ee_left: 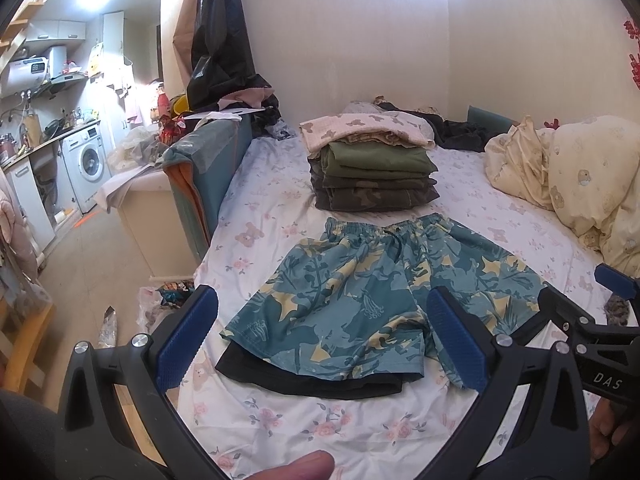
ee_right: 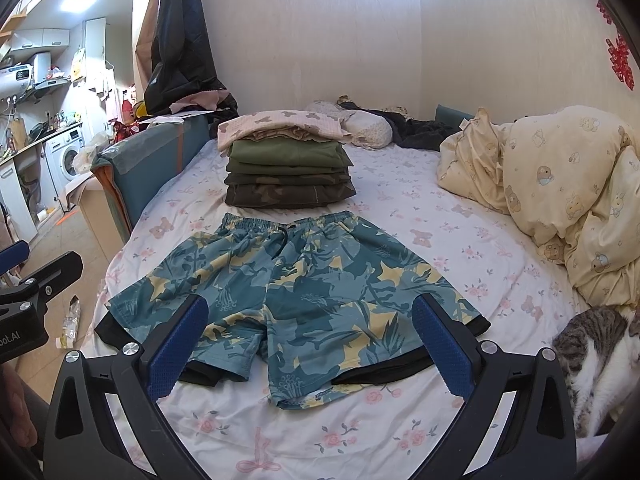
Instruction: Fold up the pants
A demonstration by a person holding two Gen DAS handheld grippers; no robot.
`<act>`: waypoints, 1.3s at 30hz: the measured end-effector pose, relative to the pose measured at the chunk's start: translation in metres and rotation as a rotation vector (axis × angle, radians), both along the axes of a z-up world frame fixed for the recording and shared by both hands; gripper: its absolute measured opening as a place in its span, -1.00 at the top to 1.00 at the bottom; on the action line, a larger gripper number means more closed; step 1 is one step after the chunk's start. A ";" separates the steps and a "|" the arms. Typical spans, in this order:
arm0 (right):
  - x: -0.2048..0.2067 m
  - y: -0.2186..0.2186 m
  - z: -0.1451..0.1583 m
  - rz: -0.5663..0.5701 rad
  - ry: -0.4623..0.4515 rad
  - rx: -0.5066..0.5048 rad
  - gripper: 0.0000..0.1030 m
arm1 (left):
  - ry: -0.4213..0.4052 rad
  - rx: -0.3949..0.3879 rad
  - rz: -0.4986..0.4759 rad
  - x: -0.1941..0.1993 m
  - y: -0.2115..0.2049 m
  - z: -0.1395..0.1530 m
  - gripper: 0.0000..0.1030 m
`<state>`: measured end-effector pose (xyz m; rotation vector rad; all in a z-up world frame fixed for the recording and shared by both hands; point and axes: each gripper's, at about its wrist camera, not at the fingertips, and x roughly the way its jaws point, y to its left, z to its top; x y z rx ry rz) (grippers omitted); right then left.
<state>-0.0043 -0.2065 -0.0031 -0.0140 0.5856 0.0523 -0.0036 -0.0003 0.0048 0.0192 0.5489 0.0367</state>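
Teal shorts with a yellow leaf print (ee_left: pixel 360 292) (ee_right: pixel 296 284) lie flat on the flowered bed sheet (ee_left: pixel 304 428) (ee_right: pixel 360 440), waistband away from me, legs toward me. A black lining shows under both hems. My left gripper (ee_left: pixel 320 336) hovers open above the near hem of the left leg, nothing between its blue pads (ee_left: pixel 186 340). My right gripper (ee_right: pixel 312 344) is open too, above the near hems, blue pads (ee_right: pixel 444 344) wide apart. Each gripper shows at the edge of the other's view.
A stack of folded clothes (ee_left: pixel 372 164) (ee_right: pixel 288 160) sits just beyond the waistband. A crumpled cream duvet (ee_right: pixel 560 200) fills the right side. A tabby-and-white cat (ee_right: pixel 596 360) lies at the bed's right near corner. The bed's left edge drops to floor with litter (ee_left: pixel 108 328).
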 end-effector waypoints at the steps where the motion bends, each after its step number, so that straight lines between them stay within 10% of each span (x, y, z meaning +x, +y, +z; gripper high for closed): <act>1: 0.000 0.000 0.000 0.001 0.002 0.001 -1.00 | 0.000 -0.002 0.002 0.000 0.001 0.000 -0.99; 16: 0.000 0.001 -0.001 0.003 0.006 0.002 -1.00 | 0.020 -0.013 -0.002 -0.001 0.003 -0.005 -0.99; 20: 0.033 -0.036 0.004 0.094 0.095 0.250 -1.00 | 0.065 -0.023 -0.013 0.012 0.008 -0.006 -0.99; 24: 0.086 -0.110 0.008 -0.045 0.125 0.355 -1.00 | 0.095 0.001 0.016 0.030 0.013 -0.005 -0.99; 32: 0.167 -0.245 -0.096 -0.309 0.485 0.605 -0.82 | 0.186 -0.060 0.101 0.044 0.029 -0.024 -0.99; 39: 0.177 -0.285 -0.159 -0.444 0.653 0.558 -0.58 | 0.196 0.018 0.092 0.063 0.026 -0.025 -0.99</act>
